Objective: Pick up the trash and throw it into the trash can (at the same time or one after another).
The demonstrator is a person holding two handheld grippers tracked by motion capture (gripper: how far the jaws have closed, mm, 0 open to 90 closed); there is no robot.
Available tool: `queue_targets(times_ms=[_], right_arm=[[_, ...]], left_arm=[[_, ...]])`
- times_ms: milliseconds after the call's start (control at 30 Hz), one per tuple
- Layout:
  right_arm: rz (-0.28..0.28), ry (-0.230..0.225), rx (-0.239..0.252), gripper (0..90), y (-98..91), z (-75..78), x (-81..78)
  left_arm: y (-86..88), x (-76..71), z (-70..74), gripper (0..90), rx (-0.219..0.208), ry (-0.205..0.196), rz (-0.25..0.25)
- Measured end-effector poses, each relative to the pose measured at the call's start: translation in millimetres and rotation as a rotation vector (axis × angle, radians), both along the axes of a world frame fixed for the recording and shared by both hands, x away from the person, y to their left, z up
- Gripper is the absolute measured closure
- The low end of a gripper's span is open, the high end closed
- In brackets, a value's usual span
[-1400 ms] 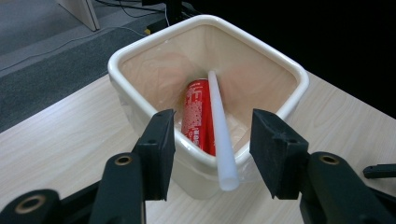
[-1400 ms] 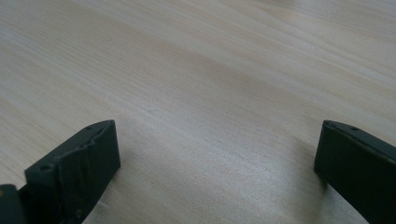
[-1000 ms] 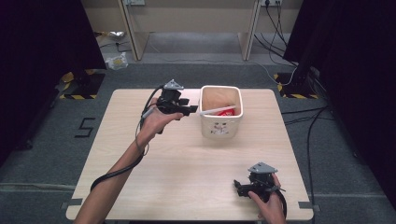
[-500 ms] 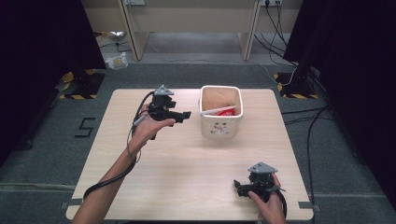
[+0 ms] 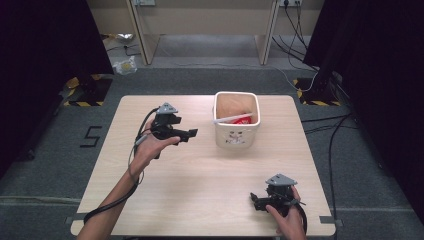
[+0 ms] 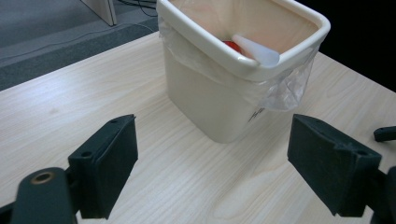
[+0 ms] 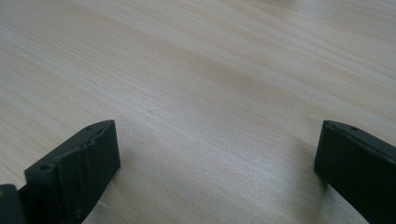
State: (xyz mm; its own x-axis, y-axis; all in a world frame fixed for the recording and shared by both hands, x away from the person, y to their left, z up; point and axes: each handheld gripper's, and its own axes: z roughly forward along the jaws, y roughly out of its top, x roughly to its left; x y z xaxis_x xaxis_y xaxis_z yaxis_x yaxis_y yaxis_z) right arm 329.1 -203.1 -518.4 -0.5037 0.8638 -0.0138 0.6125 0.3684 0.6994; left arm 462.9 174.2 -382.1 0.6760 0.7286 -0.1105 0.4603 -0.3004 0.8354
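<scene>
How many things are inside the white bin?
2 show: a red thing and a white strip leaning on the bin rim. More may hide under them.

Left claw (image 5: 192, 133): held aloft on an outstretched forearm, jaws wide, just opened, nothing between. Right claw (image 5: 254, 200): low in hand, jaws wide, empty.

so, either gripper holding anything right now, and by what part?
Nothing held. Left gripper open, facing the cream plastic bin; right gripper open over the light wooden table.
</scene>
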Motion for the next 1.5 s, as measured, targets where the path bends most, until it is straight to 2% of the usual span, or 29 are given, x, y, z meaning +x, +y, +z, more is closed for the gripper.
queue_targets(times_ms=[533, 1267, 1500], right_arm=[[-0.001, 0.002, 0.0, 0.5, 0.1, 0.1, -0.1], [0.0, 0.002, -0.001, 0.5, 0.0, 0.1, 0.0], [0.0, 0.002, -0.001, 0.5, 0.0, 0.1, 0.0]], left_arm=[[21.6, -26.3, -26.3, 15.6, -0.047, -0.027, 0.015], [41.0, -51.5, -47.4, 15.7, -0.066, -0.054, 0.043], [43.0, -57.9, -60.1, 15.6, -0.058, -0.036, 0.032]])
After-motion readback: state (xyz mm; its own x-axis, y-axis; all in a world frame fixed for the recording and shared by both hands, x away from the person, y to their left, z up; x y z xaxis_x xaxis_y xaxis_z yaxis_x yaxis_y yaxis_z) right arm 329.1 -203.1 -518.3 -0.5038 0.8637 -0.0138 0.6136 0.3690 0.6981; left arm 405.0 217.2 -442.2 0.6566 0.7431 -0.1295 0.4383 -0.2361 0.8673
